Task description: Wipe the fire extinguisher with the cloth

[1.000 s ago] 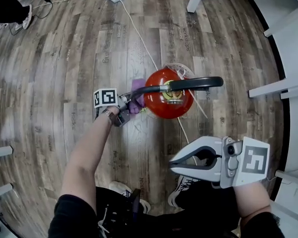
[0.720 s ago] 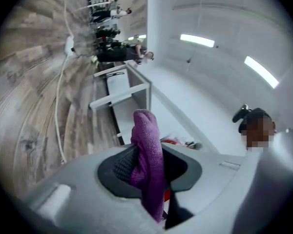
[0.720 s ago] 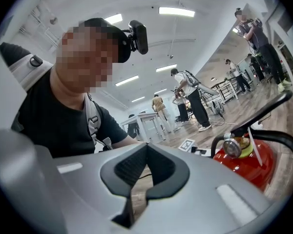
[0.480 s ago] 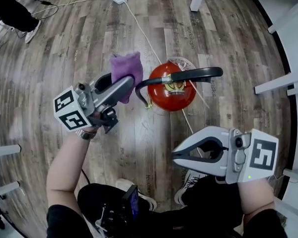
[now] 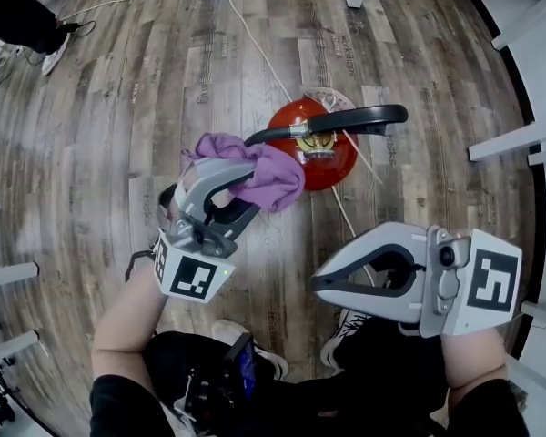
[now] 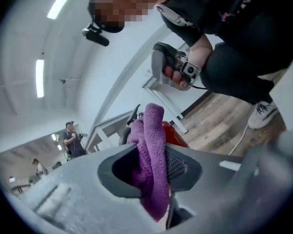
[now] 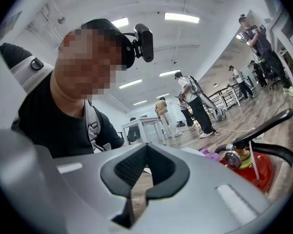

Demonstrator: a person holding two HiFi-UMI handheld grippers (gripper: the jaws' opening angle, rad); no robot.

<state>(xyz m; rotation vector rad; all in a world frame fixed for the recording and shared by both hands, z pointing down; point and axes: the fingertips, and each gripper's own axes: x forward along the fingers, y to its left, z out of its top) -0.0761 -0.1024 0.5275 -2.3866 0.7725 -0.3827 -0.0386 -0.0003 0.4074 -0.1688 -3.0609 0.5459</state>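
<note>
The left gripper had its fingers set narrow on the purple cloth, which was bunched between the pads and spilled out past the tips. The jaws had just eased a little further apart, with the cloth still pinched between them. The right gripper was closed tip to tip with nothing between its fingers, held low at the person's right side and well apart from the work. The red fire extinguisher stood upright on the wooden floor, its black handle lying across the top. In the head view the cloth overlapped the extinguisher's left edge, just under the near end of the handle; whether the two touched could not be told. A second earlier the left gripper had been low beside the extinguisher's left side with the cloth against the red body and its marker cube facing up. Since then it had risen clear, and it had rolled over so that the cube now sat at the near end, toward the person. The right gripper had barely shifted and had stayed closed.
</note>
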